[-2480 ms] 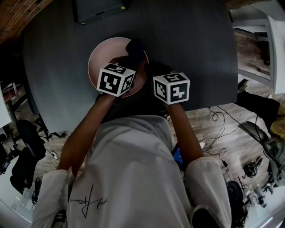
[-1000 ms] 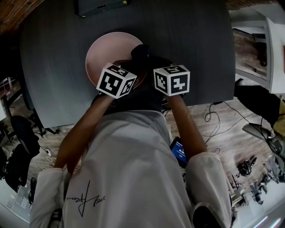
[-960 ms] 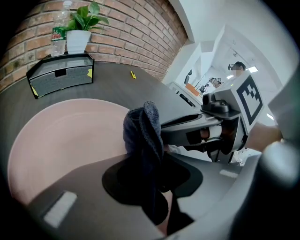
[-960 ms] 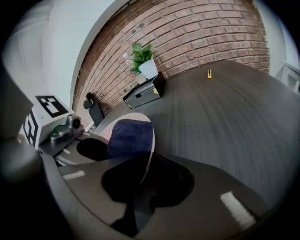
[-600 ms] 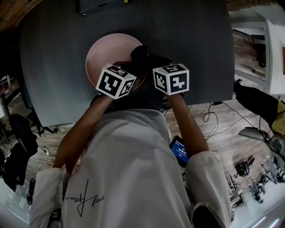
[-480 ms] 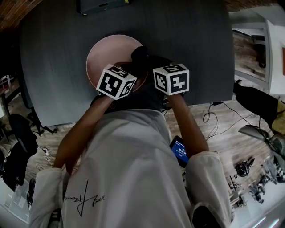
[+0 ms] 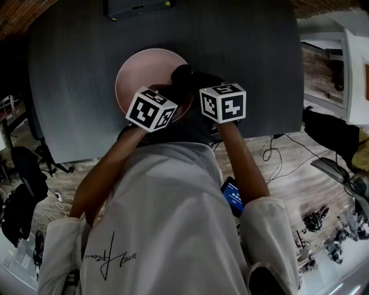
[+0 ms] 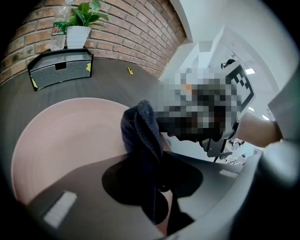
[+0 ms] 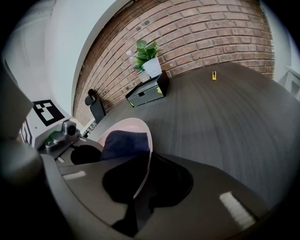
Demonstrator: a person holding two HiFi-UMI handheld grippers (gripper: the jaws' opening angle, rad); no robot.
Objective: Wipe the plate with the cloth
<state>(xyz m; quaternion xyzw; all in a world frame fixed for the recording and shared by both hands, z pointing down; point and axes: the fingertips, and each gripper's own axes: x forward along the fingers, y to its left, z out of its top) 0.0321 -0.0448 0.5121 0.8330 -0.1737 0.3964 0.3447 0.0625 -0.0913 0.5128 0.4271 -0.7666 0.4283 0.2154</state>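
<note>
A pink plate (image 7: 141,75) lies on the dark table (image 7: 248,52) in front of me. My left gripper (image 8: 159,187) is shut on a dark blue cloth (image 8: 140,133), which hangs bunched over the plate's (image 8: 61,140) near right part. In the head view the cloth (image 7: 181,75) shows as a dark lump just past the left marker cube (image 7: 151,108). My right gripper (image 9: 140,183) is closing, with the plate's rim (image 9: 144,159) standing edge-on between its jaws and dark gaps on both sides. The cloth (image 9: 124,143) rests just behind that rim.
A black mesh box (image 7: 137,7) stands at the table's far edge, with a potted plant (image 9: 149,58) by the brick wall. A small yellow object (image 9: 213,75) lies far out on the table. Cables and gear (image 7: 323,219) lie on the floor to the right.
Since the earliest frame the right gripper has drawn in toward the plate's rim beside the cloth. Over the last second both cubes have barely shifted.
</note>
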